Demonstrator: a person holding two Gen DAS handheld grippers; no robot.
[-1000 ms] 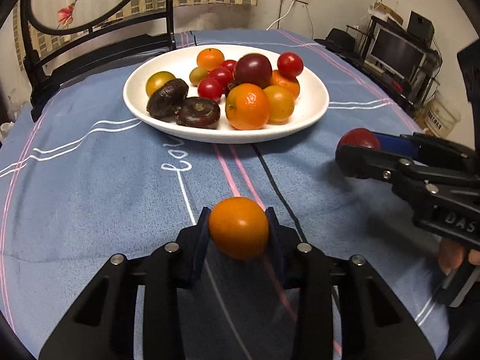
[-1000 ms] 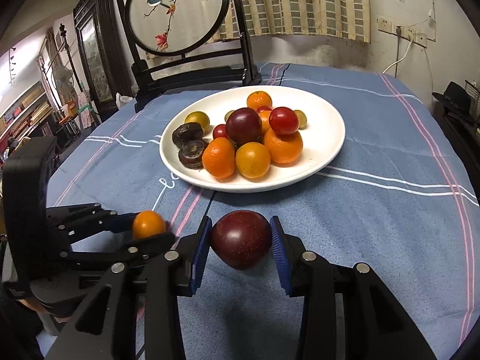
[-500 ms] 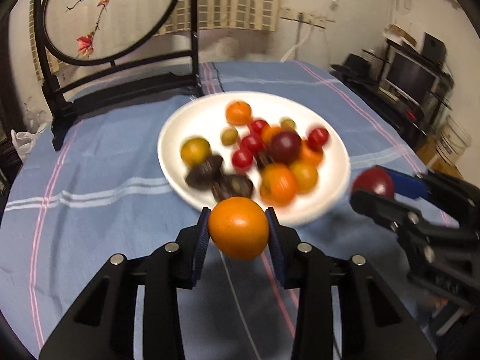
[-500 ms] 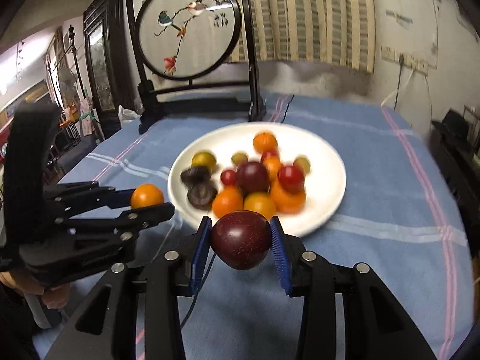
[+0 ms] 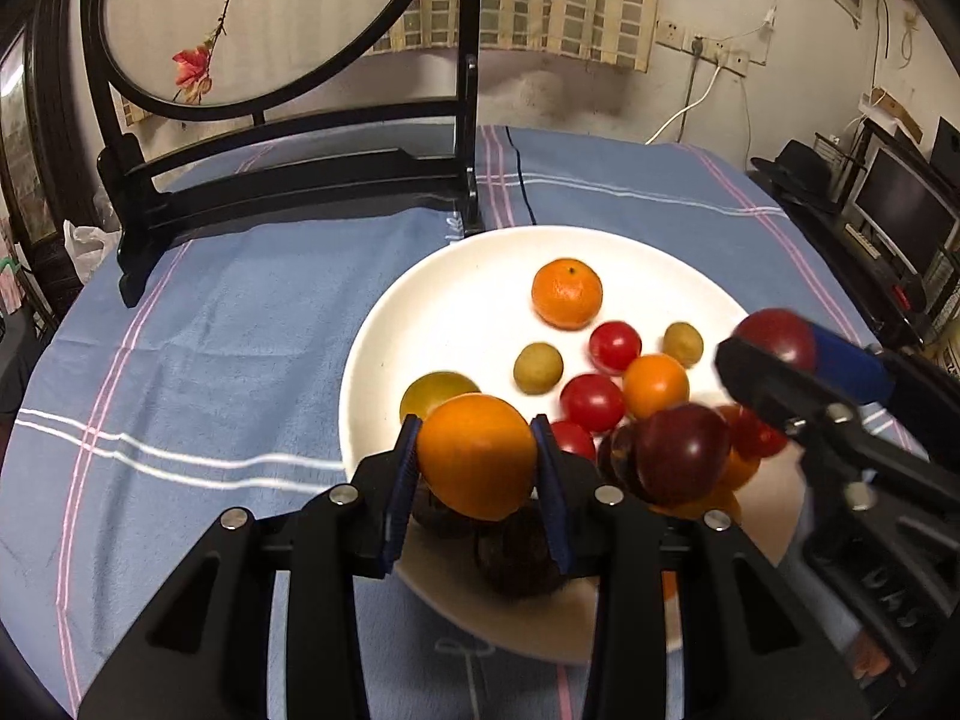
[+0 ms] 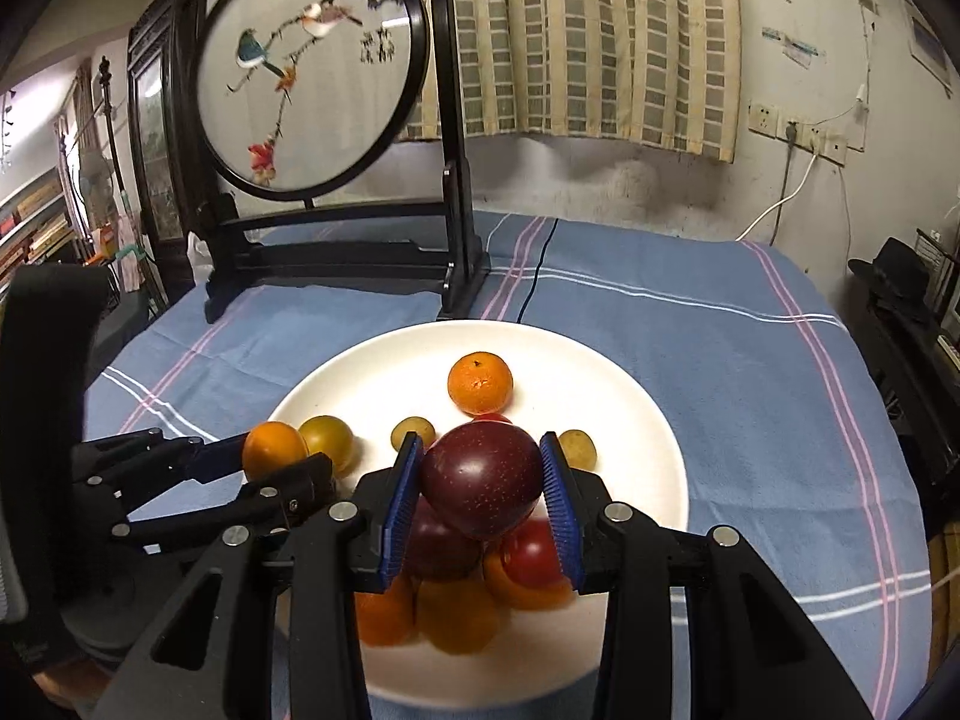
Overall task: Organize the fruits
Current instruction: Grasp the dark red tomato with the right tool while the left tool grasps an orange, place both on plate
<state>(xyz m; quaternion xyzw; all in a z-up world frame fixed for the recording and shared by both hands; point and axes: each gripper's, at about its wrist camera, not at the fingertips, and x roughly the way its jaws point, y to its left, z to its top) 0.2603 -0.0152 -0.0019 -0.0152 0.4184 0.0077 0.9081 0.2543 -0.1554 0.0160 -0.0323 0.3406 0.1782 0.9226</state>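
A white plate [image 5: 456, 276] [image 6: 630, 420] on the blue tablecloth holds several fruits: oranges, red tomatoes, a dark plum [image 5: 681, 453], small green-yellow fruits. My left gripper [image 5: 477, 459] is shut on an orange [image 5: 477, 456] and holds it above the plate's near left part; it also shows in the right wrist view [image 6: 273, 459]. My right gripper [image 6: 480, 483] is shut on a dark red plum [image 6: 480, 480] above the pile on the plate; in the left wrist view it [image 5: 774, 342] is at the right.
A black wooden stand with a round embroidered screen [image 6: 312, 78] stands on the table behind the plate. The blue striped tablecloth [image 6: 750, 360] lies bare to the right and left [image 5: 198, 372]. Furniture and a monitor [image 5: 900, 210] are beyond the table's right edge.
Both grippers have moved forward and up from over the cloth to above the plate, each still holding its fruit. The plate now lies under the fingers.
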